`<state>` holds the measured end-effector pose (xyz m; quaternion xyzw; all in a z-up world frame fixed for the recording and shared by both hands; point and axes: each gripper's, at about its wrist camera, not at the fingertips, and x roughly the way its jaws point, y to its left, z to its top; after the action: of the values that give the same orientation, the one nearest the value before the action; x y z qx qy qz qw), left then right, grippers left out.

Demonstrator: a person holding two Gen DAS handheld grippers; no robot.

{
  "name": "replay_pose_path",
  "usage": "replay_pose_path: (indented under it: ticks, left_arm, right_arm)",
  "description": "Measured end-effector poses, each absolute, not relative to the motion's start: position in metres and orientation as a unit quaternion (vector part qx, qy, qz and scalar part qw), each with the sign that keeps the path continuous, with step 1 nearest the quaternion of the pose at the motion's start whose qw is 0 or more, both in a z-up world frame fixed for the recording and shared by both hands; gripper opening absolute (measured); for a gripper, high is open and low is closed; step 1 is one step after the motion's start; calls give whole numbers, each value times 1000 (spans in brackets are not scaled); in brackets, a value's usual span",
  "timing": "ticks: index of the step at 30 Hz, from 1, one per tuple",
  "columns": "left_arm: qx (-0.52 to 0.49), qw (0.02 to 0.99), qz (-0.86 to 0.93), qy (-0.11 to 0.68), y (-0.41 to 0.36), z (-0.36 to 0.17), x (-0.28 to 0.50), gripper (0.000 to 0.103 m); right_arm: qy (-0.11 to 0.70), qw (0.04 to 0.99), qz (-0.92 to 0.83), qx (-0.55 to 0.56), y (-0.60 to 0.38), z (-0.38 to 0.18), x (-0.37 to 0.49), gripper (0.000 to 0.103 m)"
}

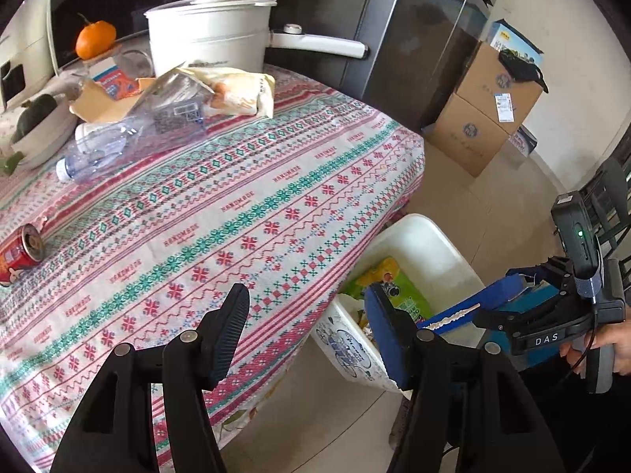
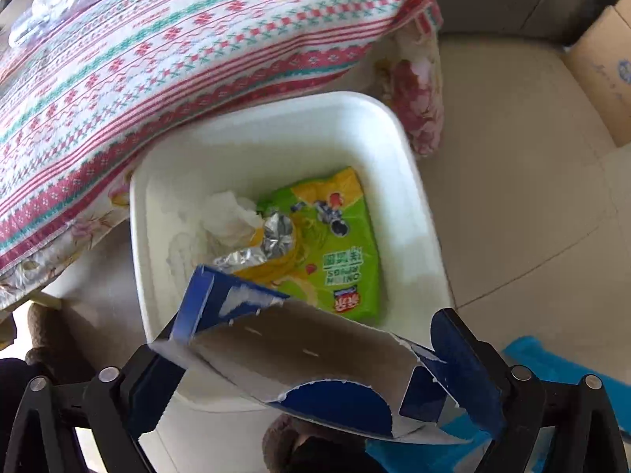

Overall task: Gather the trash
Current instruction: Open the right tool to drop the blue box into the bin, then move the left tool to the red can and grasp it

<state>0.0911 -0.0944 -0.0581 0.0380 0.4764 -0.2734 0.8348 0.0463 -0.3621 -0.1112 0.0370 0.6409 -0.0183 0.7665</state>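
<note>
My right gripper (image 2: pixel 311 358) is shut on a torn blue cardboard box (image 2: pixel 299 351), held flat just above the near rim of the white trash bin (image 2: pixel 418 181). The box also shows in the left wrist view (image 1: pixel 469 307). In the bin lie a green snack bag (image 2: pixel 339 244), a foil wrapper (image 2: pixel 276 236) and crumpled tissue (image 2: pixel 232 216). My left gripper (image 1: pixel 307 323) is open and empty over the table's near edge, left of the bin (image 1: pixel 426 236). On the table lie a red can (image 1: pixel 19 252), a clear plastic bottle (image 1: pixel 118 142) and a food wrapper (image 1: pixel 236 90).
The table has a patterned cloth (image 1: pixel 221 213). A white pot (image 1: pixel 209 35), an orange (image 1: pixel 95 39), a microwave (image 1: pixel 23 55) and a bowl (image 1: pixel 39 134) stand at its back. Stacked cardboard boxes (image 1: pixel 485 118) stand on the tiled floor by a dark fridge (image 1: pixel 414 39).
</note>
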Motion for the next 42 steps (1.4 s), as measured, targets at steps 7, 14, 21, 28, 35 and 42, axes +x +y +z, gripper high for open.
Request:
replay_pose_path:
  ticks: [7, 14, 21, 28, 35, 42]
  left_arm:
    - [44, 847, -248, 468, -67, -54, 88, 68]
    - [37, 853, -229, 467, -40, -51, 85, 70]
    - [31, 858, -210, 468, -17, -51, 83, 72]
    - [21, 859, -184, 477, 2, -52, 84, 73]
    - [7, 866, -134, 481, 22, -43, 96, 77]
    - [-21, 877, -84, 472, 50, -28, 117, 80]
  right_arm:
    - [630, 775, -14, 33, -349, -104, 48, 99]
    - [585, 810, -22, 35, -342, -80, 52, 99]
    - [542, 838, -25, 51, -343, -60, 54, 101]
    - [522, 850, -15, 66, -344, -47, 52, 102]
    - [498, 866, 6, 47, -323, -24, 58, 102]
    - [468, 880, 51, 53, -296, 9, 83, 102]
